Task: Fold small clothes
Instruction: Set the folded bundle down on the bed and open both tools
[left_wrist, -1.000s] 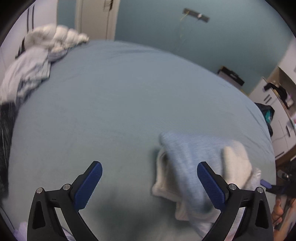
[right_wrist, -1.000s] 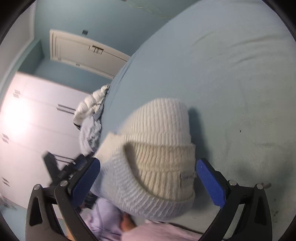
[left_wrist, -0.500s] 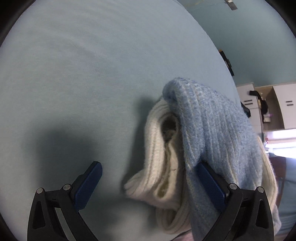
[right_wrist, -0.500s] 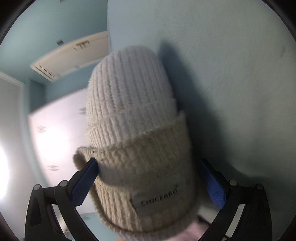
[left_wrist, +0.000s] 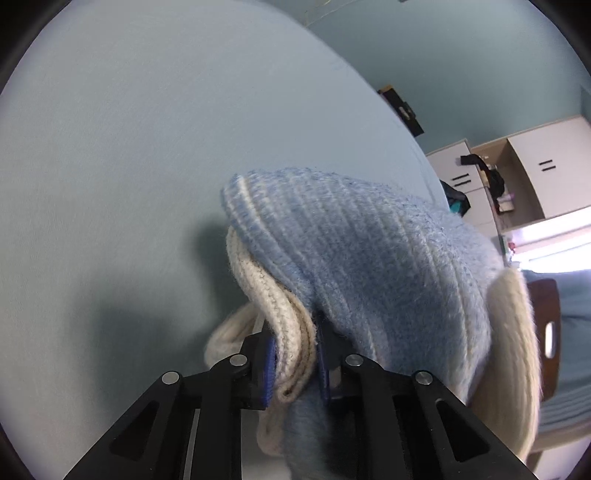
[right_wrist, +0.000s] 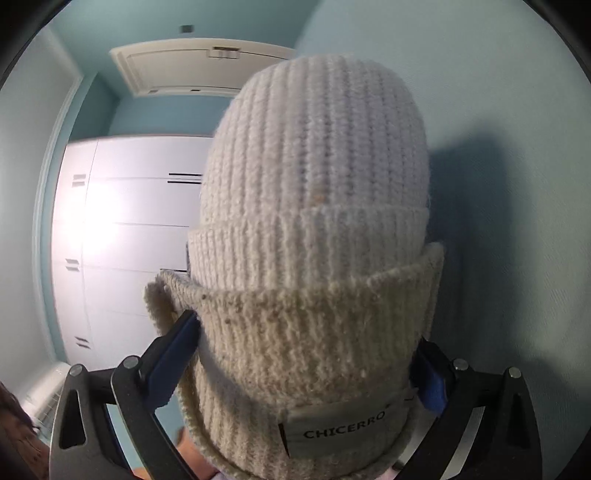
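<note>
Left wrist: left gripper (left_wrist: 295, 363) clamped on cream beanie (left_wrist: 284, 321) cuff; right gripper (right_wrist: 299, 363) spread around it

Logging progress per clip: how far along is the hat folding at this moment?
Early stage. Nothing reads as finished: no folded item shows on the light blue bed sheet. In hand: the left hand-held gripper is shut on the cream hat edge, with the blue knit hat draped over it. The right hand-held gripper straddles the cream hat's cuff; clamping can't be confirmed. Left: flattening, folding, setting down.
</note>
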